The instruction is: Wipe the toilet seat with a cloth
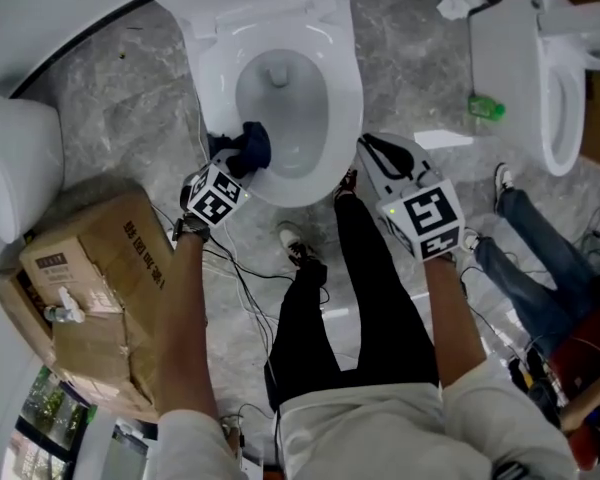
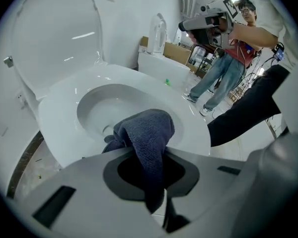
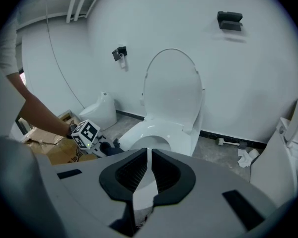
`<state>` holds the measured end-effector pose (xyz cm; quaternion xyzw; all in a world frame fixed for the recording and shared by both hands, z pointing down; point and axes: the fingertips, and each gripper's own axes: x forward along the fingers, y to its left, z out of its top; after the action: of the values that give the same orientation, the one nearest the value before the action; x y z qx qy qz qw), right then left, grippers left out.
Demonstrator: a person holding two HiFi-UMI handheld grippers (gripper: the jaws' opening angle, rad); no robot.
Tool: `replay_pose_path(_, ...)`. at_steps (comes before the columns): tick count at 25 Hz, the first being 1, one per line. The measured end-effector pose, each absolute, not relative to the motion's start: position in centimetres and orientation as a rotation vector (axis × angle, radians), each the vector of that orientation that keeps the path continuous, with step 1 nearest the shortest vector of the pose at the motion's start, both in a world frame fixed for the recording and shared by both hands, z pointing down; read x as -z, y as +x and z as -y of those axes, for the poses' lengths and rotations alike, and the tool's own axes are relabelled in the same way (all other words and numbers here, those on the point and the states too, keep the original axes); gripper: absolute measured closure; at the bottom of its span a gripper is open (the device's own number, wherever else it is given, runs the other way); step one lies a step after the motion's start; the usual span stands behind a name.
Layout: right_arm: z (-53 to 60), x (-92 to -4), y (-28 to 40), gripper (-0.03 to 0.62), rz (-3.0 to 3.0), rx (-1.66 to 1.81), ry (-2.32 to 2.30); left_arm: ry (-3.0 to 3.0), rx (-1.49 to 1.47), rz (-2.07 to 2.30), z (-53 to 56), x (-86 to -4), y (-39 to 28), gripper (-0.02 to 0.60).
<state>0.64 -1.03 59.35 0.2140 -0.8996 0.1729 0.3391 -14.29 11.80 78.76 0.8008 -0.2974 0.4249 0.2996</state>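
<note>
A white toilet stands with its lid [image 2: 54, 33] raised and its seat [image 1: 342, 118] down over the bowl. In the head view my left gripper [image 1: 235, 160] is at the seat's front left rim, shut on a dark blue cloth [image 1: 251, 146]. The cloth bunches out of the jaws over the seat [image 2: 64, 108] in the left gripper view, its folded end [image 2: 145, 133] over the rim near the bowl. My right gripper [image 1: 364, 148] hovers beside the seat's front right edge. Its jaws [image 3: 148, 155] are shut with nothing between them, and they point at the toilet [image 3: 161, 133].
A cardboard box [image 1: 90, 288] sits on the floor at the left, beside a white fixture [image 1: 15, 158]. A second toilet [image 1: 540, 68] and a green bottle [image 1: 486, 107] are at the right. Another person's jeans-clad legs [image 1: 540, 258] and cables [image 1: 245, 288] lie near my feet.
</note>
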Motion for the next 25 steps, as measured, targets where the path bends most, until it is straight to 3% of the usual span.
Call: replay_pose_path(25, 8.5, -61.6, -1.9, 0.543, 2.348, -0.462, 0.517, 2.254, -1.488, 0.932, 4.8, -78.3, -24.7, 0.545)
